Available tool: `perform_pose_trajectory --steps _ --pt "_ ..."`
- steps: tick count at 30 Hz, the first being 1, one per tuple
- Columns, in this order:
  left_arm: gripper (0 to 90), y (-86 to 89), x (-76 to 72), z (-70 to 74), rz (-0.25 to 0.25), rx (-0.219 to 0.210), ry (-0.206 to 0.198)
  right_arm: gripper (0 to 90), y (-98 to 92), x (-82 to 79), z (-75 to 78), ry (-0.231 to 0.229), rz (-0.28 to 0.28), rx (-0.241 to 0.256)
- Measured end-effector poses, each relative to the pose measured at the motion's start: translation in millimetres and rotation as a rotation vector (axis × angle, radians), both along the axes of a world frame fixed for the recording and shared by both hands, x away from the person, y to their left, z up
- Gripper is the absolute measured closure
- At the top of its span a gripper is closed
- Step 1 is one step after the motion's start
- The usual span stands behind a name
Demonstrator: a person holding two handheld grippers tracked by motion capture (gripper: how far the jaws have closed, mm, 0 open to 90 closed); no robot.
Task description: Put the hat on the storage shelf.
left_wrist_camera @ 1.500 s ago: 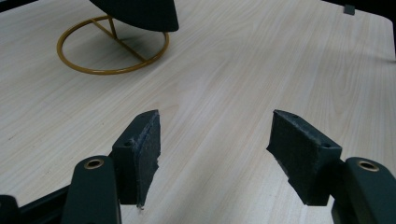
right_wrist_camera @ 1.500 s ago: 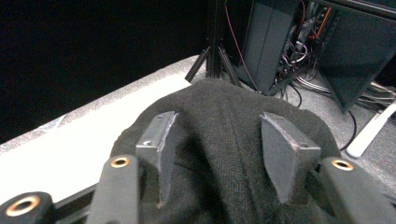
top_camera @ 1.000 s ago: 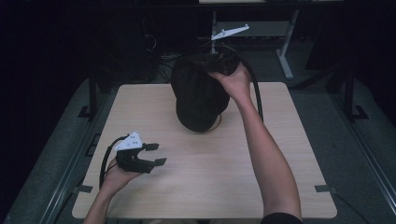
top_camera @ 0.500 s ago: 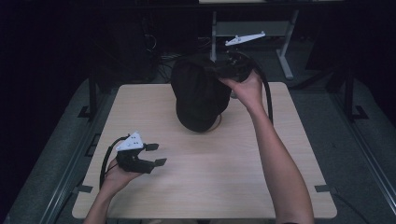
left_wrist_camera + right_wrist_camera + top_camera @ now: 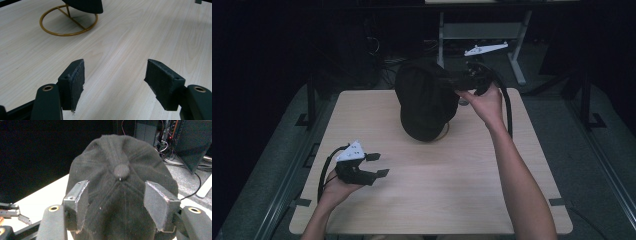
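Observation:
A black cap [image 5: 424,102] sits on a gold wire stand [image 5: 68,23] at the back middle of the wooden table [image 5: 437,195]. My right gripper [image 5: 458,82] is held at the cap's right side, pointing left at its crown. In the right gripper view the gripper [image 5: 116,195] is open, its pads either side of the cap [image 5: 120,182] just below the top button [image 5: 121,171]. I cannot tell whether they touch the cloth. My left gripper [image 5: 379,165] rests open at the front left, and its own view shows the gripper [image 5: 115,77] with only bare table between the pads.
Beyond the table's far edge stand a grey metal frame [image 5: 517,55] and dark equipment with cables [image 5: 170,142]. Grey floor [image 5: 602,150] surrounds the table. The cap's brim [image 5: 85,5] overhangs the stand's ring.
My right gripper has moved rightward, from over the cap's top to its right side. The left gripper has stayed still.

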State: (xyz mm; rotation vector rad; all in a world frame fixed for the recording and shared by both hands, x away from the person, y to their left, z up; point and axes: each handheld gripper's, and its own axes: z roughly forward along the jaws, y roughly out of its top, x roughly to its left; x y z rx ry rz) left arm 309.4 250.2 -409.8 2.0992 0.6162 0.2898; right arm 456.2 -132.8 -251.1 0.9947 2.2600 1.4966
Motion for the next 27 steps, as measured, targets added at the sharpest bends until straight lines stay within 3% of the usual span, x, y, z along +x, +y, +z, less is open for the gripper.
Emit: perform_pose_trajectory --steps 27 --pt "30.6 1.6 1.0 -0.9 0.021 0.002 0.008 30.3 -25.4 -18.2 -17.1 0.052 -0.019 -0.003"
